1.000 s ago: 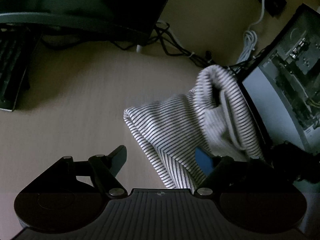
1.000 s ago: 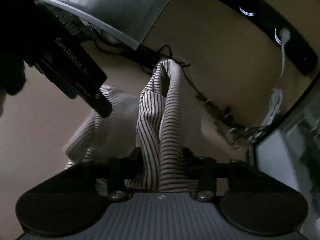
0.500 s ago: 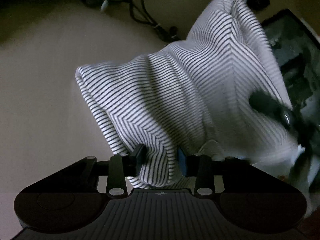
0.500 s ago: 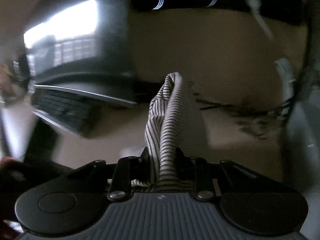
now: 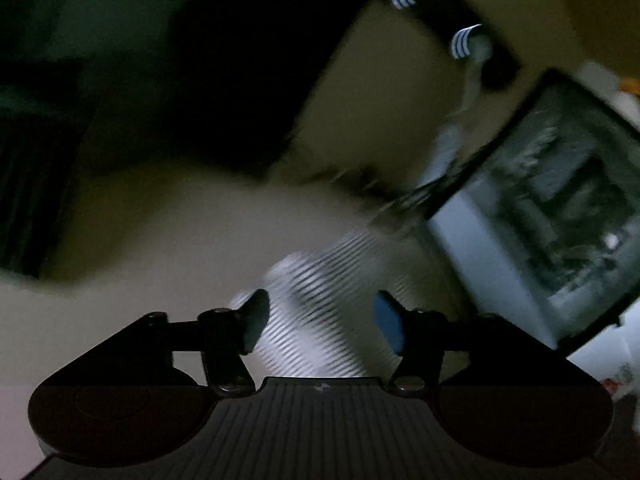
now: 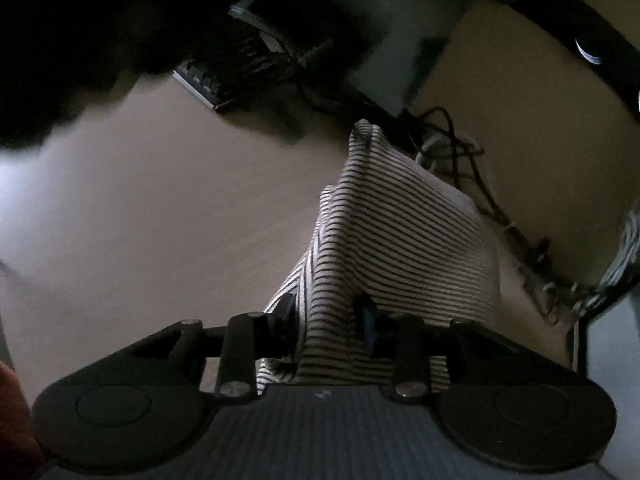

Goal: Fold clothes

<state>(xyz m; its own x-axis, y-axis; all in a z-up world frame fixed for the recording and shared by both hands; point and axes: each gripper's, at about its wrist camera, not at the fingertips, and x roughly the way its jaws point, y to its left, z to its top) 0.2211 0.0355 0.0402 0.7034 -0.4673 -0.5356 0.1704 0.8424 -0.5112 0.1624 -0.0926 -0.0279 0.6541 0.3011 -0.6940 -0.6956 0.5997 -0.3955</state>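
A white garment with thin dark stripes [image 6: 400, 240] lies bunched on the pale desk [image 6: 160, 208]. My right gripper [image 6: 326, 322] is shut on a fold of it, and the cloth rises in a peak beyond the fingers. In the left wrist view the same striped garment [image 5: 316, 300] shows blurred on the desk between and past the fingers. My left gripper [image 5: 320, 320] stands open, its pads apart and gripping nothing.
A dark keyboard [image 6: 228, 72] and a monitor base stand at the back. Tangled cables [image 6: 460, 148] run along the wall. A computer case with a window [image 5: 560, 216] stands at the right. A black power strip [image 5: 452, 16] hangs on the wall.
My left gripper, shut on the striped cloth half a second ago, has opened and pulled back. The right gripper keeps its hold and the cloth has come back down toward the desk.
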